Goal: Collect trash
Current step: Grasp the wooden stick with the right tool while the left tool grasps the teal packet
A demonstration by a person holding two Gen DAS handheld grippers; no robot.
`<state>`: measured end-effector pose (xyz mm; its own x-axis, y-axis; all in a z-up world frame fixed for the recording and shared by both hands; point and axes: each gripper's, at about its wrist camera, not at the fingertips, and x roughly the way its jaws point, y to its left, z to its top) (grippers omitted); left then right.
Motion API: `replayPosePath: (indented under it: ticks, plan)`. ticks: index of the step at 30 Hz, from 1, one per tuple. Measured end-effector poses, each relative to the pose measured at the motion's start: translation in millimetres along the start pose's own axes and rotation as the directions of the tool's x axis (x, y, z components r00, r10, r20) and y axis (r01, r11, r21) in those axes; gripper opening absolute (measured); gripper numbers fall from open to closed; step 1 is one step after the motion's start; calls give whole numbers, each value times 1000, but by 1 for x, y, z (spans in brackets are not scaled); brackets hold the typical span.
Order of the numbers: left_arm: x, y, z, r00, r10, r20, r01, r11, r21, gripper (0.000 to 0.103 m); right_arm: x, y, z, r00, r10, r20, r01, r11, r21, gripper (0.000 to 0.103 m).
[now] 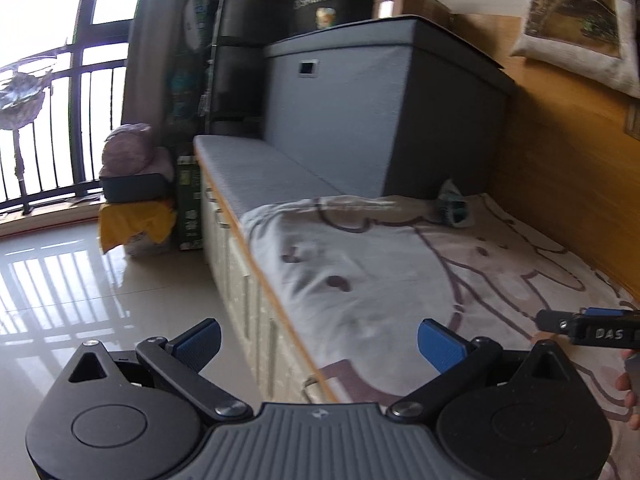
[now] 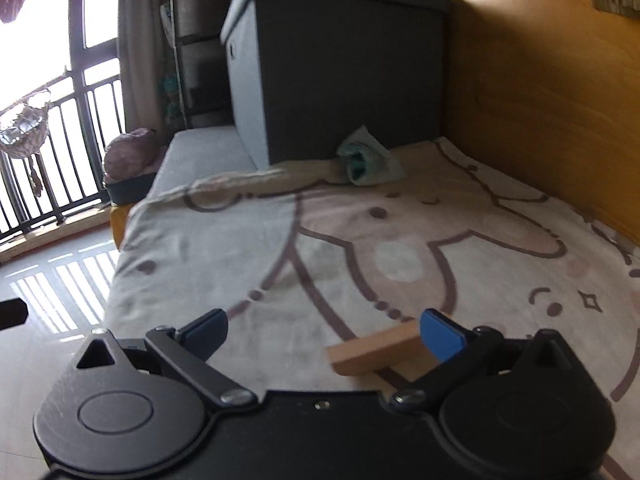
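Both grippers (image 1: 320,340) (image 2: 324,334) spread over blanket (image 2: 280,248)

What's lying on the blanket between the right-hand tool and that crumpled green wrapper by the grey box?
Only a small wooden block, close to the right gripper. Beyond it, bare blanket runs up to the wrapper, as the right wrist view shows.

Pale grey blanket (image 2: 248,256) with brown outlines, dots and pinkish patches. Blue pads (image 2: 440,334) on black linkages. Grey storage box (image 1: 360,120). The crumpled wrapper (image 2: 366,160) looks teal and white, though blurred.
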<state>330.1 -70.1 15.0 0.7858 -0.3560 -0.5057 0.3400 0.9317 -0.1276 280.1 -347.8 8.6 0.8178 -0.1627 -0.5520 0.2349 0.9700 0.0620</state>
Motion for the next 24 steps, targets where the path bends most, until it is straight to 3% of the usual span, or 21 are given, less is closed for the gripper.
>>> replayPosePath:
  ticks: [8, 14, 19, 24]
  plan:
    - [19, -20, 11, 997, -73, -4, 73, 997, -4, 103, 19, -16, -20, 997, -47, -63, 44, 997, -58, 103]
    - [39, -49, 34, 996, -85, 35, 80, 990, 113, 103, 36, -14, -33, 997, -39, -74, 30, 993, -118, 103]
    - [53, -71, 52, 987, -146, 72, 132, 976, 176, 103, 42, -22, -30, 999, -17, -43, 13, 995, -99, 103]
    - [73, -91, 60, 977, -204, 68, 185, 959, 215, 103, 45, -36, -21, 1000, 28, -5, -28, 986, -166, 103]
